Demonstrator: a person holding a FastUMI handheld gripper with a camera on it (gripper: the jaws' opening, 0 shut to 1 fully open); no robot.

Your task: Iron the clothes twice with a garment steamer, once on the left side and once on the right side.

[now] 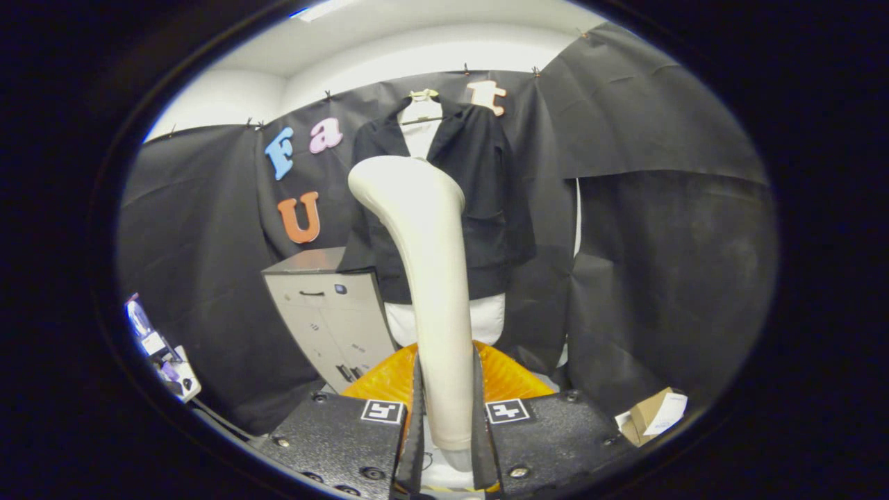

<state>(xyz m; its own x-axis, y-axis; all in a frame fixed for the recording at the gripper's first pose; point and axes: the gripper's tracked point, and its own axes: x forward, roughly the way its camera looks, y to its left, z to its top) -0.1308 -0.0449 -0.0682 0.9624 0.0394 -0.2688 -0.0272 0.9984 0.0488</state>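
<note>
Clearly the fingers (448, 423) are clamped on the steamer's (424, 278) handle, its head raised toward the jacket (479, 201), which hangs beyond on a hanger beside the cabinet (326, 312). Tilting could loosen that narrow grip; approaching crooked might miss one side.

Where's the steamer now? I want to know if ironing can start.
In the gripper view the steamer stands upright, clamped between the gripper fingers, its head in front of the black jacket hanging beyond.
</note>
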